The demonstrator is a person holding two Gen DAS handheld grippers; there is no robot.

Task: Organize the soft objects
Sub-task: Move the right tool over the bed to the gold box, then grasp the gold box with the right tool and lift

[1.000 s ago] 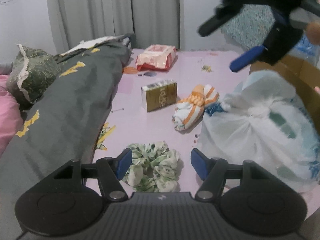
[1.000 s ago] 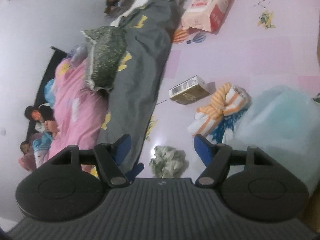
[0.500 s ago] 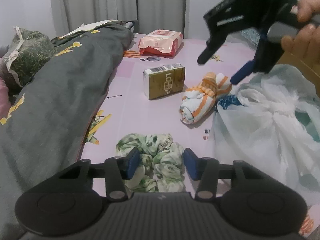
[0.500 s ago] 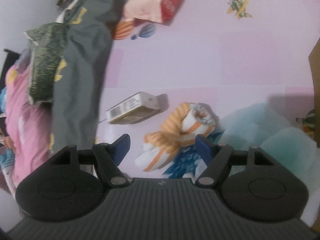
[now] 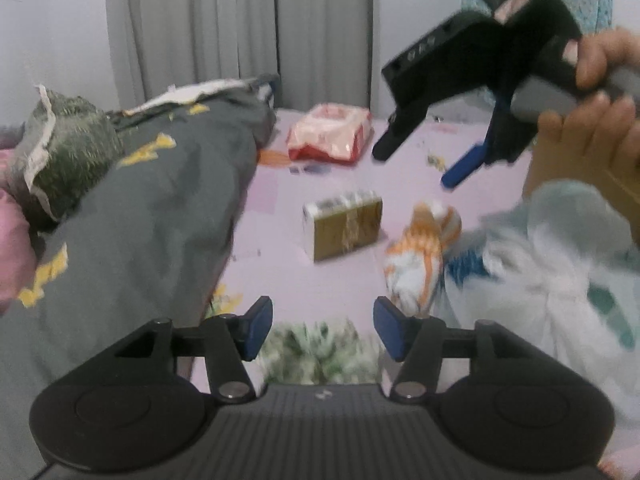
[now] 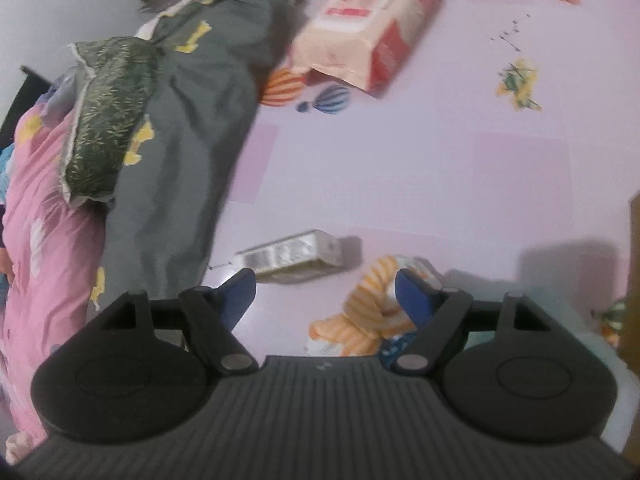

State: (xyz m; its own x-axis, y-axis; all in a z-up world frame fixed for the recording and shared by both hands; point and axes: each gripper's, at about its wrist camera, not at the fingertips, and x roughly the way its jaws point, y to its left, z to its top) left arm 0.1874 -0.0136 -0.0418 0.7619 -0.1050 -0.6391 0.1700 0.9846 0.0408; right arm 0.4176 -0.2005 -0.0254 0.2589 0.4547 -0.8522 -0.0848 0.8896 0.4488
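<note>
The left gripper (image 5: 322, 330) has just been opening; its jaws stand apart and empty over the scrunchie (image 5: 320, 354), which seems, through blur, low between them. The right gripper (image 6: 325, 294), wide, empty, hangs above the striped sock (image 6: 362, 316), whose long axis runs slantwise.

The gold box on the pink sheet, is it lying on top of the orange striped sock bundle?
No, the gold box rests on the pink sheet beside the orange striped sock bundle, with bare sheet between them.

The left gripper (image 5: 323, 330), its jaws just reopened, has slid over the green scrunchie (image 5: 320, 354), while the widening right gripper (image 6: 325, 294) has dropped toward the orange-striped cloth (image 6: 370, 308).
</note>
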